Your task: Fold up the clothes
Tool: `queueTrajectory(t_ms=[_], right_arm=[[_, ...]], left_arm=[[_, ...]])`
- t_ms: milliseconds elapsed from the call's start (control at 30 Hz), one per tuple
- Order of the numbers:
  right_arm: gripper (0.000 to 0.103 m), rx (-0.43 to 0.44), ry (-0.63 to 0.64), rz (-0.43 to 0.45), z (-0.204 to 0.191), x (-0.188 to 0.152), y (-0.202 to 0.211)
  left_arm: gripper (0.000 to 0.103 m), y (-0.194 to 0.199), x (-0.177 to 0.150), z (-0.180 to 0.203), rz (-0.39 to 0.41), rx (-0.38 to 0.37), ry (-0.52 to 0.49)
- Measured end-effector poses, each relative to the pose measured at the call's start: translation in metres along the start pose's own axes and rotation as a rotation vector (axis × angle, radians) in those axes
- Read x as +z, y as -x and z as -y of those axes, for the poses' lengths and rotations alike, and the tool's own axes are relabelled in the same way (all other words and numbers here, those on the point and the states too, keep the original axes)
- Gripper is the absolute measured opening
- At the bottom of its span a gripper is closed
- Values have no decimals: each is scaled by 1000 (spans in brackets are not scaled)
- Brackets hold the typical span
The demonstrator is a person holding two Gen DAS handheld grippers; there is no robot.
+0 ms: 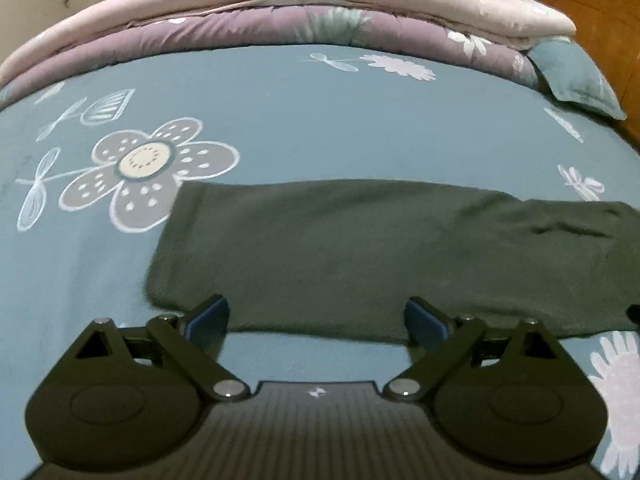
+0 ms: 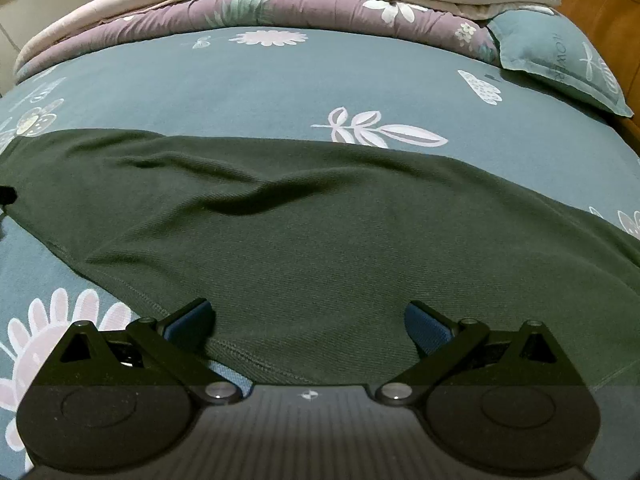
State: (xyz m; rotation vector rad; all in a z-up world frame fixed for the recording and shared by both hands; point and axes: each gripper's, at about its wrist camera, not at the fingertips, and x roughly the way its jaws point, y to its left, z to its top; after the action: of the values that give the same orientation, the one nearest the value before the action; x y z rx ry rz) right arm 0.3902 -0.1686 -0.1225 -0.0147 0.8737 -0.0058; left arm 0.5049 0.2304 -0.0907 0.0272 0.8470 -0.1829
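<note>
A dark green garment lies flat on the blue flowered bedsheet, folded into a long band that runs to the right. My left gripper is open, its blue-padded fingers standing at the garment's near edge close to its left end, nothing between them. In the right wrist view the same garment spreads wide with a few wrinkles near its far left. My right gripper is open over the garment's near hem, its fingers spread above the cloth without pinching it.
A folded purple and pink floral quilt lies along the far side of the bed. A blue pillow rests at the far right, against a brown wooden headboard. Bare sheet stretches between the garment and the quilt.
</note>
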Motion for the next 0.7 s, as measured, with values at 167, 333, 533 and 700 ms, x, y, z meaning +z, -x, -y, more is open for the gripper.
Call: queueTrajectory(t_ms=[167, 333, 533, 700], right_arm=[[103, -9, -5, 0, -2, 1, -1], [103, -7, -4, -6, -2, 1, -1], [103, -5, -4, 9, -1, -2, 1], [103, -5, -7, -4, -2, 2, 1]], left_arm=[[95, 3, 16, -4, 61, -32, 7], [95, -21, 21, -12, 1, 21, 54], [95, -4, 20, -12, 16, 80, 19], [96, -9, 42, 18, 86, -60, -47]])
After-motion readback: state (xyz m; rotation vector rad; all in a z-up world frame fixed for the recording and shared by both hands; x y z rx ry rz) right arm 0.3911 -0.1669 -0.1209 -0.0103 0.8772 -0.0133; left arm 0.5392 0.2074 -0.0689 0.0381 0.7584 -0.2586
